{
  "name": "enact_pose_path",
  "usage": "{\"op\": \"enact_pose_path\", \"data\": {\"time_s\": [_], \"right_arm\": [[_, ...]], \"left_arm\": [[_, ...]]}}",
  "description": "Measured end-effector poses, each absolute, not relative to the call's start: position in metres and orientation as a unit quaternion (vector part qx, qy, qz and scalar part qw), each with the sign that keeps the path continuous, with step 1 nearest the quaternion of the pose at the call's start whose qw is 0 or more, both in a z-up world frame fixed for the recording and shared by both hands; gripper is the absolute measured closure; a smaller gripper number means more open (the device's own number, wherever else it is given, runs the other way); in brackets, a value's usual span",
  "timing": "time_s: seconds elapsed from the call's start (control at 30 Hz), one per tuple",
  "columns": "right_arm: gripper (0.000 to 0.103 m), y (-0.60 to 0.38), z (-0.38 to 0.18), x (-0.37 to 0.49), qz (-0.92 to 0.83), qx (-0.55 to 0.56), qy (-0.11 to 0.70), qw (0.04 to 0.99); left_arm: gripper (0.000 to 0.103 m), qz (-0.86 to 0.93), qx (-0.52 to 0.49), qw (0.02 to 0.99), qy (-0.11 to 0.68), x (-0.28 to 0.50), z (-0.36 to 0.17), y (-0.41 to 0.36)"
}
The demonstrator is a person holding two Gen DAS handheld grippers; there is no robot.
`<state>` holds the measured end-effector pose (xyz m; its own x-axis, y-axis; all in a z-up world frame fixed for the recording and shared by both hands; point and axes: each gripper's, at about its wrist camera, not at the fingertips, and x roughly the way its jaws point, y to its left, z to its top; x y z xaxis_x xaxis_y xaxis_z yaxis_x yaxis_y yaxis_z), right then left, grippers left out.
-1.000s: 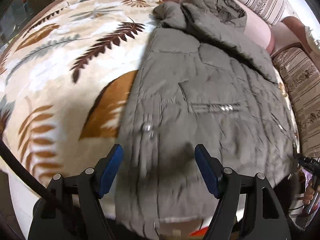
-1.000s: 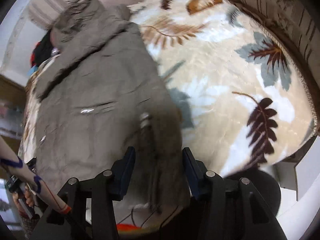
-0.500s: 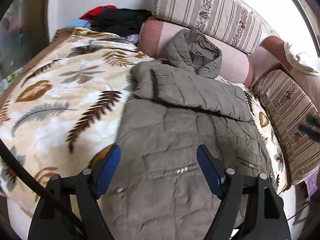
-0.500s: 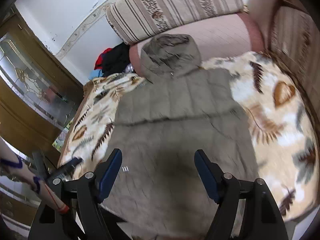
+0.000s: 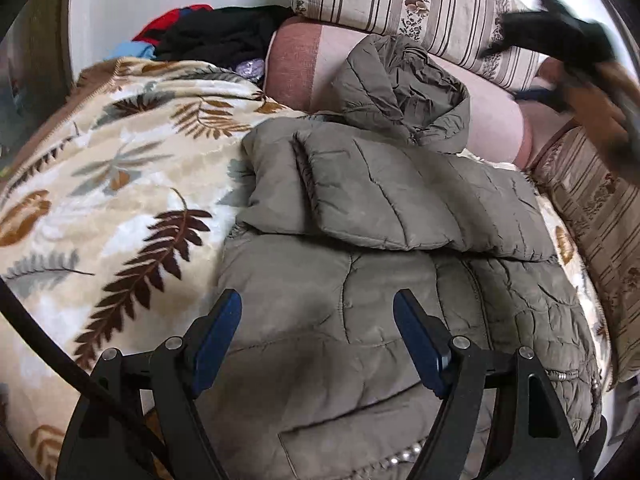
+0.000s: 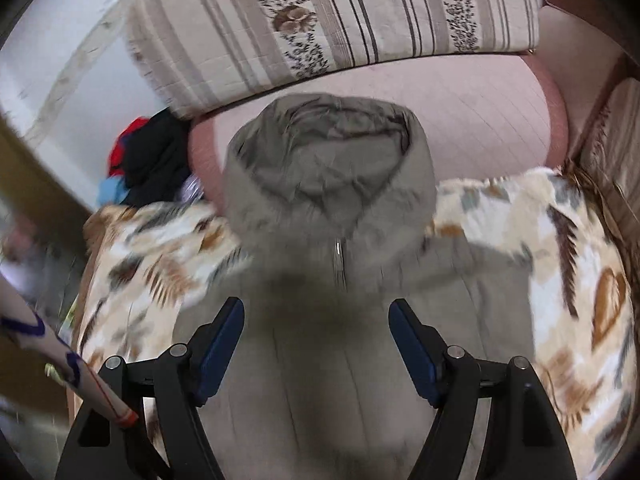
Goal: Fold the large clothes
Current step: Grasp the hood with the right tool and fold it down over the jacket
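Observation:
An olive quilted jacket (image 5: pixel 400 312) lies front up on a leaf-patterned blanket (image 5: pixel 120 200). One sleeve (image 5: pixel 380 200) is folded across its chest, and the hood (image 5: pixel 400 80) rests against the pink sofa back. My left gripper (image 5: pixel 317 300) hovers open over the jacket's middle, with nothing between its blue pads. In the blurred right wrist view, my right gripper (image 6: pixel 316 306) stands open above the upper chest of the jacket (image 6: pixel 304 380), just below the hood (image 6: pixel 332 168) and the zip top. It holds nothing.
Striped cushions (image 5: pixel 400 0) line the back and the right side. A pile of red, black and blue clothes (image 5: pixel 216 36) sits at the blanket's far left corner. A blurred hand with a dark tool (image 5: pixel 560 36) crosses the top right. A patterned sleeve (image 6: pixel 60 356) shows at lower left.
Both grippers left the jacket's hem end and moved up toward the hood, the right one much farther and faster. The right jaws spread wider. The jacket lies as before.

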<state>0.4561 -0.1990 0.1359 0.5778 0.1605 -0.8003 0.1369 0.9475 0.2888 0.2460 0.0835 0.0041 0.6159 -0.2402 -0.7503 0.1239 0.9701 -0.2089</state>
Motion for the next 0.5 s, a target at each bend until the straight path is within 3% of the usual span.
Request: {"op": "enact_pose_path", "data": {"time_s": [0.23,0.5], "right_arm": [[0.012,-0.196,0.127,0.561,-0.009,0.243,0.422,0.873],[0.010,-0.202,0.096,0.646,-0.047,0.346,0.409,0.843]], "left_arm": [[0.026,-0.154,-0.091,0.885,0.429,0.251,-0.019,0.090],[0.026,-0.172,-0.108,0.874,0.442,0.255,-0.032,0.089]]}}
